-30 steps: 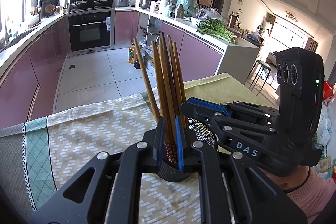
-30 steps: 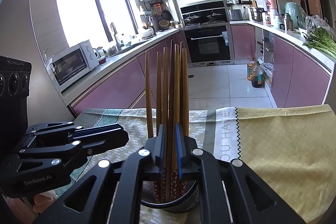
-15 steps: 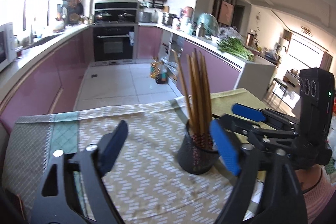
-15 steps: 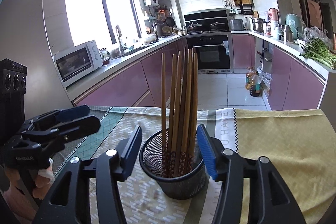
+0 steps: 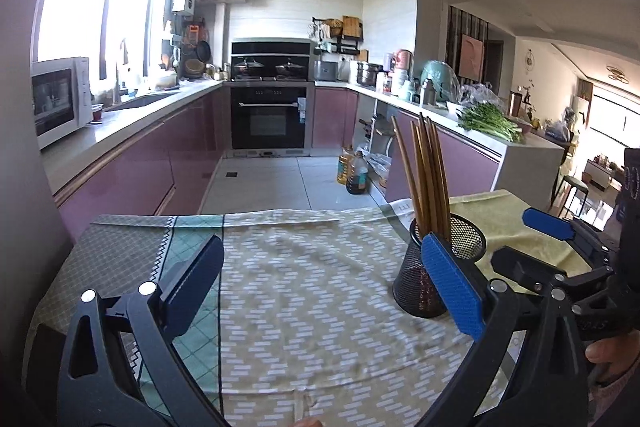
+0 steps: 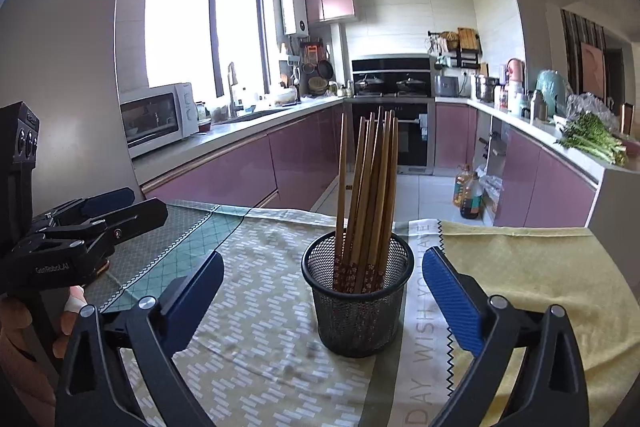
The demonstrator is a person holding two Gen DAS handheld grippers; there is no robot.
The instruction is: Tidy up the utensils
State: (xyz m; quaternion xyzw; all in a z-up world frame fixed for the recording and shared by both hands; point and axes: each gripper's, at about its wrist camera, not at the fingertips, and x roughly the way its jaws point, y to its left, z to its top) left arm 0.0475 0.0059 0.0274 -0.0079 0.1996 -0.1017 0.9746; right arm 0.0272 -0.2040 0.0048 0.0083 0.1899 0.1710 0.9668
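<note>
Several wooden chopsticks stand upright in a black mesh holder on the patterned tablecloth. My right gripper faces the holder with its jaws opening wide. The holder stands between and just beyond the blue pads, which do not touch it. My left gripper is also opening, with only cloth between its fingers. In its view the holder and chopsticks sit behind its right finger. Each view shows the other gripper at its side: the right gripper and the left gripper.
A yellow cloth covers the table's right part. A person's hands hold the grippers. Beyond the table's far edge lie the kitchen floor, oil bottles, purple cabinets, an oven, a microwave and greens.
Both grippers were shut on the chopsticks above the holder; they have let go, opened wide and drawn back. The left one has swung left, so the holder now sits at its right.
</note>
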